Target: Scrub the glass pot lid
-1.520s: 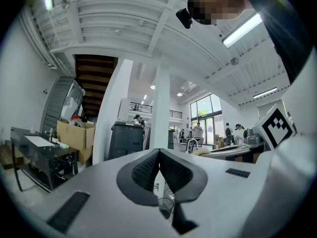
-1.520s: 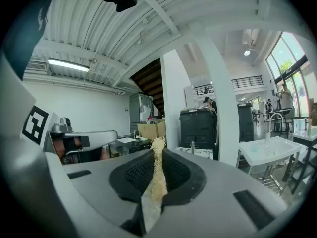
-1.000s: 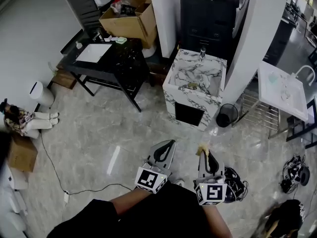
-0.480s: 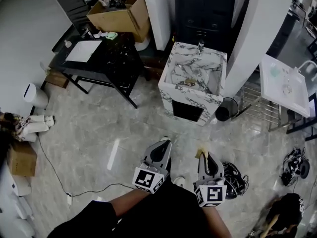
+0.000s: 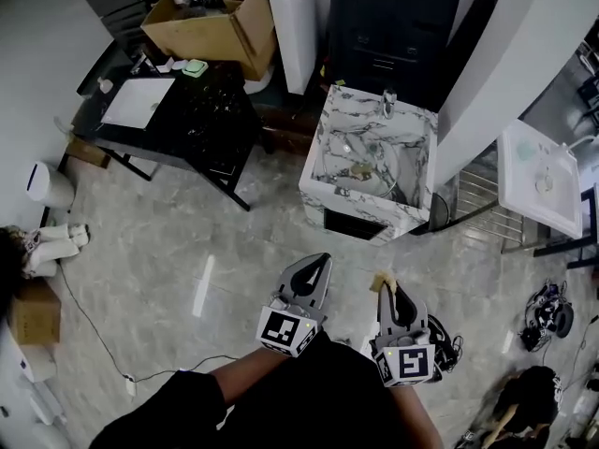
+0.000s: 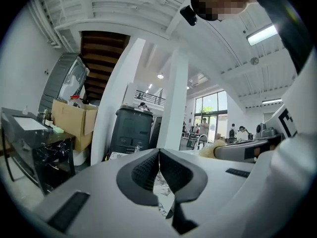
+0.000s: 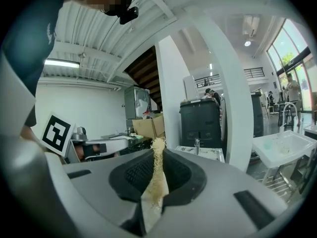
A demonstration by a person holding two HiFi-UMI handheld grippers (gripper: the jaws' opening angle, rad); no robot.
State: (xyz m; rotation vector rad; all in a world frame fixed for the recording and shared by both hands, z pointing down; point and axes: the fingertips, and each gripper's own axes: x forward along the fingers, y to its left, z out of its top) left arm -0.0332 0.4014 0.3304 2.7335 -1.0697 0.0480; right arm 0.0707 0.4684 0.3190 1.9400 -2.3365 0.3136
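Above the floor (image 5: 168,241) in the head view, the left gripper (image 5: 314,267) and right gripper (image 5: 386,286) hang well short of the sink (image 5: 360,206), which seems to hold the lid (image 5: 361,168); the left gripper view shows empty jaws together, the right gripper view jaws clamped on a scrubber (image 7: 155,177), so step close first.

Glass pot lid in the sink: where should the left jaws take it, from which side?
Likely the centre knob, from straight above: the glass pot lid seems to lie flat in the sink, whose walls block a sideways approach. Too small for certainty.
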